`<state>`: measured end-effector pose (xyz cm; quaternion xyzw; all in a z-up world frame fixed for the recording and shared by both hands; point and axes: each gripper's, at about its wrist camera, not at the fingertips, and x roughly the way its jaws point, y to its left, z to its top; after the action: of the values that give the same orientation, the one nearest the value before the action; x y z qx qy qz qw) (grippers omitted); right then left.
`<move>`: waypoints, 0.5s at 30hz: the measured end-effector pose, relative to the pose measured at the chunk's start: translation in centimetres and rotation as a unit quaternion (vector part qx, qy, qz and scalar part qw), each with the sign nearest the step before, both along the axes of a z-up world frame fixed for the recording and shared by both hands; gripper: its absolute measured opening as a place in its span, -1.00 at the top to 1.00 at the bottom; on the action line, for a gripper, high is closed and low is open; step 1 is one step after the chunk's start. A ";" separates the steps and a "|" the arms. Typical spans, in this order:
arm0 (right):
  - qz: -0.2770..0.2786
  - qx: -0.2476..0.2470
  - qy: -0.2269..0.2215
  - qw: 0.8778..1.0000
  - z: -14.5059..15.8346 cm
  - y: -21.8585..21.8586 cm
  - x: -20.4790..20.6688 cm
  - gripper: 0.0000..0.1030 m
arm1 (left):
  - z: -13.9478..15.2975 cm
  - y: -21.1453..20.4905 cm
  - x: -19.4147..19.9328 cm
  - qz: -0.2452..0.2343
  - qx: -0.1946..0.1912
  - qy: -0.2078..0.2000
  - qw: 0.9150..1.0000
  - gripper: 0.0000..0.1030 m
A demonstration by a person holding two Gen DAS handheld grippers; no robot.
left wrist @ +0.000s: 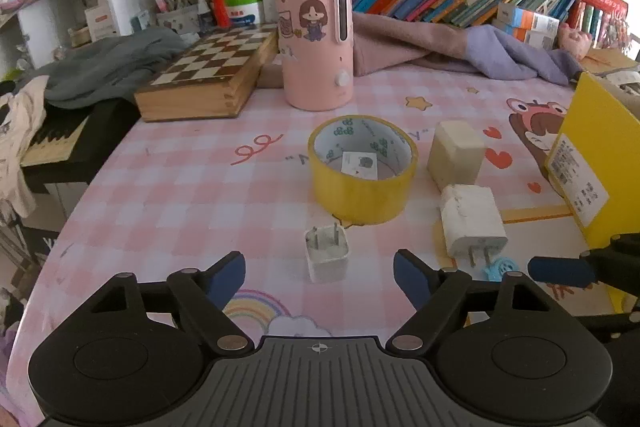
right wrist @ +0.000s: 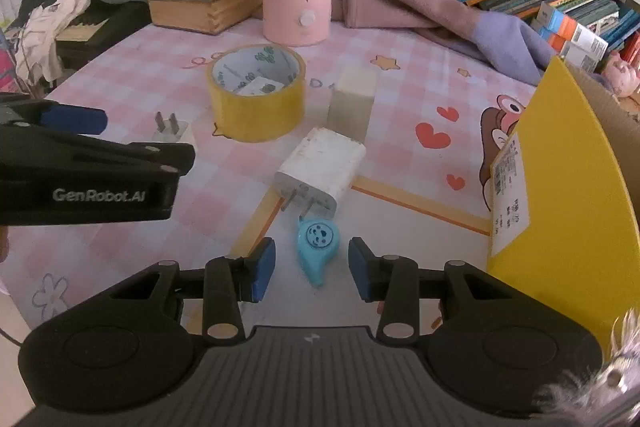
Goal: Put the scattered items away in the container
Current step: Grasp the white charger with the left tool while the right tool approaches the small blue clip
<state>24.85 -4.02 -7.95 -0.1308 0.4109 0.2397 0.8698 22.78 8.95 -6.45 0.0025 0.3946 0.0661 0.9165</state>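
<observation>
Lying between the open right tongs point(right wrist: 311, 269): blue corrector point(right wrist: 317, 251).

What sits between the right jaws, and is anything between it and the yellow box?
The blue correction tape lies between the open jaws of the right gripper; right wrist view shows only bare tablecloth before the yellow box.

Yellow tape roll point(left wrist: 362, 169), white plug chargers point(left wrist: 472, 221), light-blue teardrop-shaped correction tape point(right wrist: 318, 251), yellow cardboard box point(right wrist: 568, 195), pink-and-white checked counter point(left wrist: 180, 187), brown-and-cream chequered wooden chessboard point(left wrist: 212, 67).

The yellow box point(left wrist: 600, 163) was cut off by the right edge, its inside unseen. The label print point(right wrist: 508, 195) on it was too small to read. The left gripper hid most of the small charger point(right wrist: 174, 131).
</observation>
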 end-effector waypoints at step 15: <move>0.000 0.007 0.012 1.000 -0.5 0.1 0.9 0.27 | -2.0 1.2 2.4 -0.002 -0.042 0.028 0.999 0.49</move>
<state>25.77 -3.90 -8.40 -0.1217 0.4198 0.2438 0.8658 25.13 10.12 -8.50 -0.0333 0.4229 0.0473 0.9043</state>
